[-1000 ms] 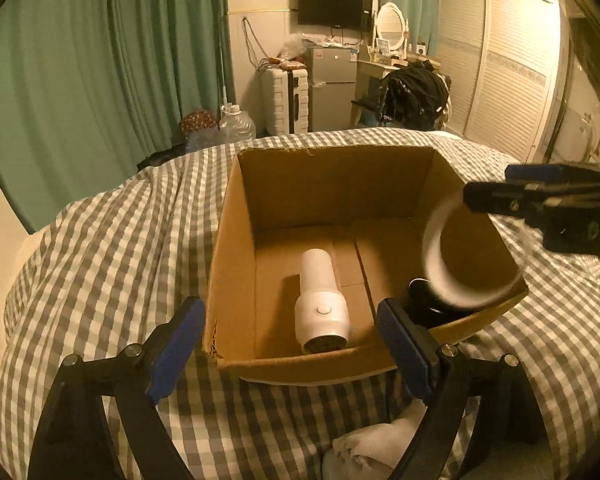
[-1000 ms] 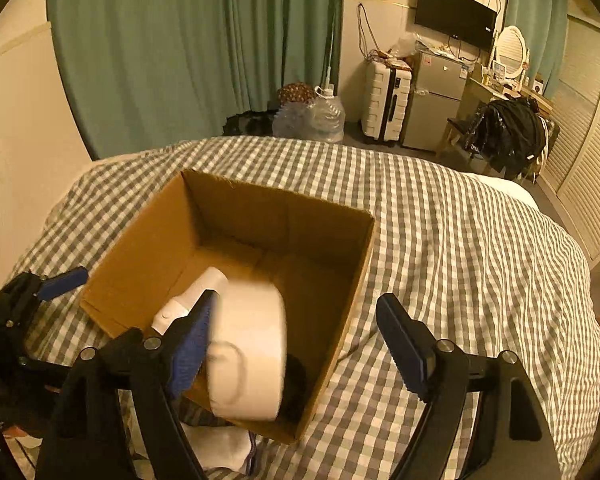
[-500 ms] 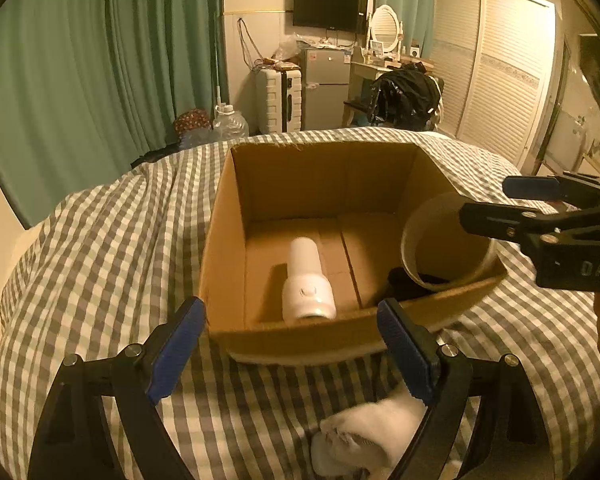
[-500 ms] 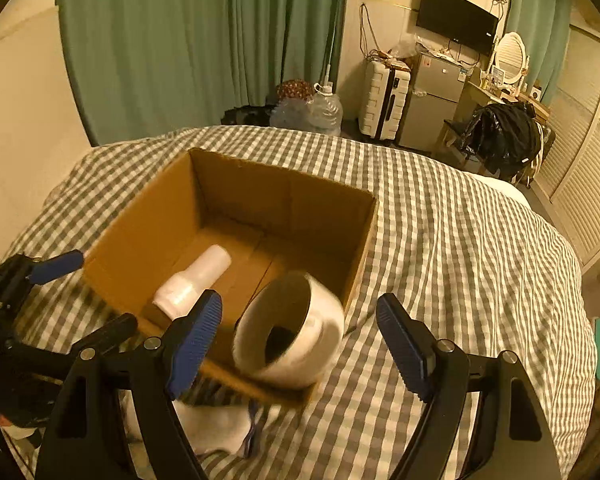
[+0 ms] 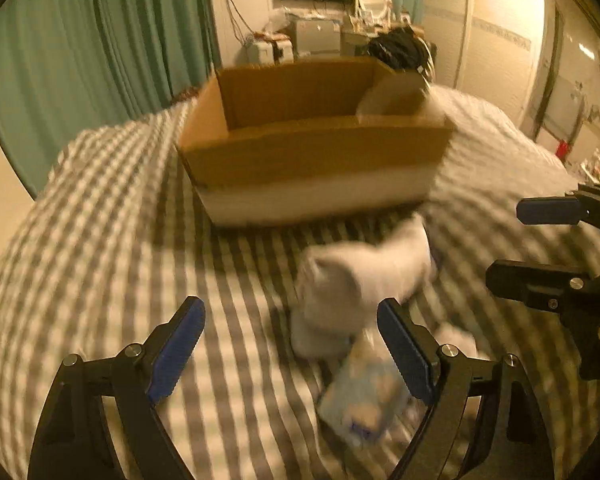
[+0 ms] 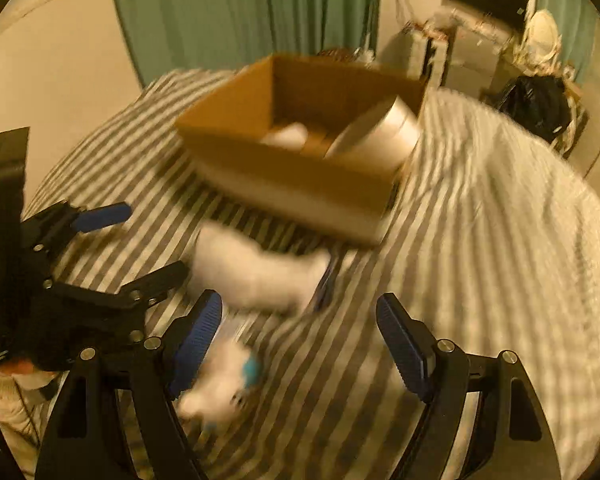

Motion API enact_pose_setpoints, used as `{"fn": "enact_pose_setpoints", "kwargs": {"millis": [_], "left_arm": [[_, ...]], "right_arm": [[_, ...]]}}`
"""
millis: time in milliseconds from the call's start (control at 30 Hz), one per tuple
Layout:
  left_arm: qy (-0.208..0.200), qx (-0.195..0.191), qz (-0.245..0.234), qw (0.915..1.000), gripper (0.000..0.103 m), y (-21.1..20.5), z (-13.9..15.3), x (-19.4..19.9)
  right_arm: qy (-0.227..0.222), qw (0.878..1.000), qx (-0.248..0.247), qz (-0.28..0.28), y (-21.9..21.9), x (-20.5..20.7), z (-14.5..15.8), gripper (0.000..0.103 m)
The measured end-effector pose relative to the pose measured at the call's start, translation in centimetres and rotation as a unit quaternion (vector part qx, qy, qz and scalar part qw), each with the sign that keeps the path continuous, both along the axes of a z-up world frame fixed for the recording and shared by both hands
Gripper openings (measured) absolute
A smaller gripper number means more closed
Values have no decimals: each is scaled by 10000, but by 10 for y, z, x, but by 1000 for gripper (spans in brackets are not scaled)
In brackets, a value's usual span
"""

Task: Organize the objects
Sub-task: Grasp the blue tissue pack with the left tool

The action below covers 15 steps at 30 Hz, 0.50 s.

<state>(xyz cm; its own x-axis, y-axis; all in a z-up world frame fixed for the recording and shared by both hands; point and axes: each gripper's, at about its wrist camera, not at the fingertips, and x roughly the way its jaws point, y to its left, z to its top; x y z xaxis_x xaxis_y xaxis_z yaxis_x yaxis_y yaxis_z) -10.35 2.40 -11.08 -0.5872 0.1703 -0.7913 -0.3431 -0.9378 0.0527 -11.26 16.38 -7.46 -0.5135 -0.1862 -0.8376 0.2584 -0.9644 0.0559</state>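
Observation:
A brown cardboard box (image 5: 316,152) (image 6: 284,168) stands on the checked bedspread. A wide white tape roll (image 5: 396,96) (image 6: 380,132) leans inside its right corner, and a white cylinder (image 6: 288,136) lies inside. A crumpled white cloth (image 5: 360,276) (image 6: 256,272) lies on the bed in front of the box, with a pale blue-and-white packet (image 5: 364,396) (image 6: 228,380) nearer to me. My left gripper (image 5: 292,348) (image 6: 140,240) is open and empty, just short of the cloth. My right gripper (image 6: 300,340) (image 5: 532,240) is open and empty, to the right of the cloth. Both views are motion-blurred.
The checked bedspread (image 5: 100,240) slopes off at left and right. Green curtains (image 5: 80,60) hang behind. A suitcase, a small fridge, a black bag (image 6: 536,108) and a wardrobe stand at the far side of the room.
The tape roll has dropped from my right gripper into the box. Both grippers have pulled back and down toward the cloth and packet on the bed.

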Motion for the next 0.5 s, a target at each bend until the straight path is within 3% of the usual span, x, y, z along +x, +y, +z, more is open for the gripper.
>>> {"fn": "enact_pose_setpoints", "kwargs": {"millis": [367,500], "left_arm": [[-502,148,-387,9979,90,3,-23,37],[-628,204,-206,9976,90,4,-36,26]], "right_arm": [[-110,9999,-93,-95,2,12,-4,79],[-76,9999,14,-110,0,14,-6,79]]}}
